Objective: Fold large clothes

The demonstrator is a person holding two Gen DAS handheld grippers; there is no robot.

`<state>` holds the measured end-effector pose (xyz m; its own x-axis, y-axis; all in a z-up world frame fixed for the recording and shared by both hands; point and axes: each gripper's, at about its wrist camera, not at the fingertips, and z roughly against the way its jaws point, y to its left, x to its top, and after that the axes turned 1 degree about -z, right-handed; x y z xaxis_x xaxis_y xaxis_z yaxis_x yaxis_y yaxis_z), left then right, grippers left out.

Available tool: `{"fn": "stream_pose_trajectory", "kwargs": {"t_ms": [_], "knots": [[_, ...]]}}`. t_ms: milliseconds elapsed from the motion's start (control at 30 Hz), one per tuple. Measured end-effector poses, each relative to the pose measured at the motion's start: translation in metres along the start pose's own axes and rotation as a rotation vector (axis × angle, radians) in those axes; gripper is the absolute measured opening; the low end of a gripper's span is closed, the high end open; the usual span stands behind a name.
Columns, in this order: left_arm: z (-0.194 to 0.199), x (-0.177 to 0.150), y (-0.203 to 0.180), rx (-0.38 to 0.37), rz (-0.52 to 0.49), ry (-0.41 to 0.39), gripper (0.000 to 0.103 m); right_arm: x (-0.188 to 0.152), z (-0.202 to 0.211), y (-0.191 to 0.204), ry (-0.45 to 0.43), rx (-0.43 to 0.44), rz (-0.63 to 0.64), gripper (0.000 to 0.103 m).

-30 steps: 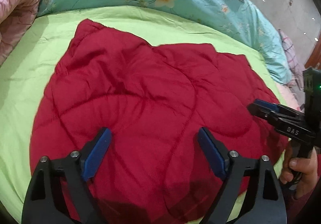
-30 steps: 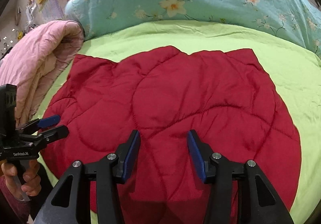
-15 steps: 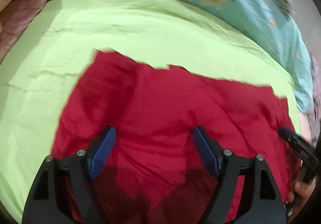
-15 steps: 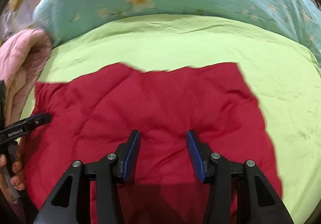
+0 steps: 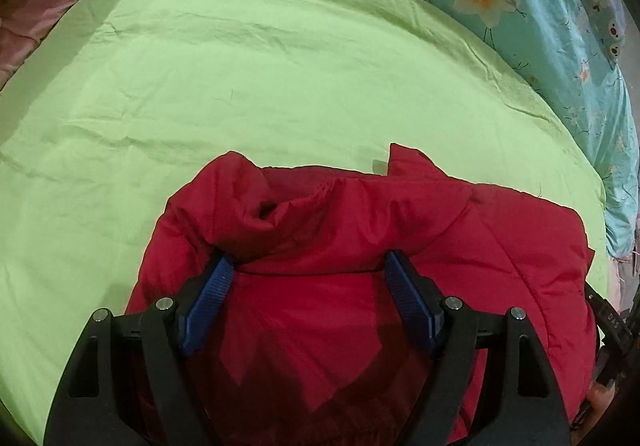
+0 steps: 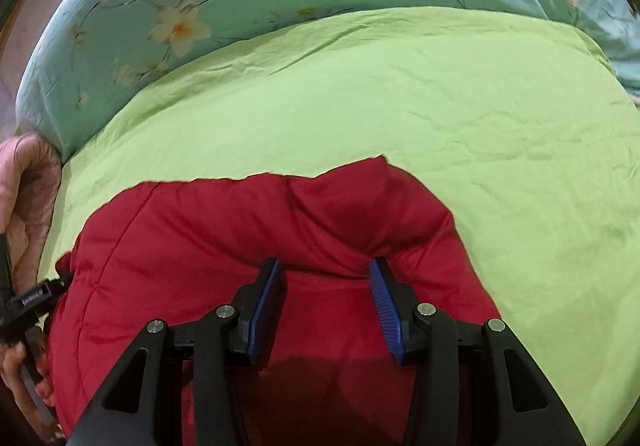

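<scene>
— Red quilted jacket (image 5: 500, 246), bunched on the lime-green bedsheet (image 5: 280, 66), long axis running side to side across both views. Far edge rolled up into a ridge just ahead of the fingertips.

— Left gripper (image 5: 310, 278)?

— Spread wide, jaws just been narrowing a little, ridge lying between, not pinched.

— Right gripper (image 6: 322, 286)?

— Narrower, just been closing slightly; padded fabric between, blue pads (image 6: 266, 302) apparently not yet pressing.

— Beyond?

— Floral turquoise duvet (image 6: 200, 6) along the far side, pink quilt (image 5: 44, 2) at the left. Both grippers equally near; probably a joint pinch next.
</scene>
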<state>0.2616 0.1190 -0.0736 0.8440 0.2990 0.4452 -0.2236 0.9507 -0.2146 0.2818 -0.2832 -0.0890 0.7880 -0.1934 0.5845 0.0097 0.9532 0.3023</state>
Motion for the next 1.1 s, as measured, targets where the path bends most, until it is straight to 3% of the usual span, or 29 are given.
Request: {"fn": "stream_pose_trajectory", "kwargs": {"t_ms": [167, 367, 500, 767, 1100], "knots": [[0.009, 0.002, 0.000, 0.004, -0.001, -0.007, 0.079, 0.000, 0.003, -0.005, 0.004, -0.015, -0.024, 0.045], [0.062, -0.008, 0.012, -0.026, 0.010, -0.088, 0.079, -0.008, 0.043, -0.015, -0.029, -0.051, -0.062, 0.049], [0.098, -0.023, 0.009, -0.052, -0.038, -0.135, 0.079, -0.022, 0.077, -0.018, -0.069, -0.023, -0.057, 0.050], [0.139, -0.087, -0.015, -0.110, -0.140, -0.147, 0.079, -0.068, 0.127, 0.000, -0.093, 0.057, 0.032, 0.050], [0.157, -0.151, -0.024, -0.157, -0.156, -0.092, 0.079, -0.132, 0.171, 0.026, -0.085, 0.115, 0.118, 0.050]]}}
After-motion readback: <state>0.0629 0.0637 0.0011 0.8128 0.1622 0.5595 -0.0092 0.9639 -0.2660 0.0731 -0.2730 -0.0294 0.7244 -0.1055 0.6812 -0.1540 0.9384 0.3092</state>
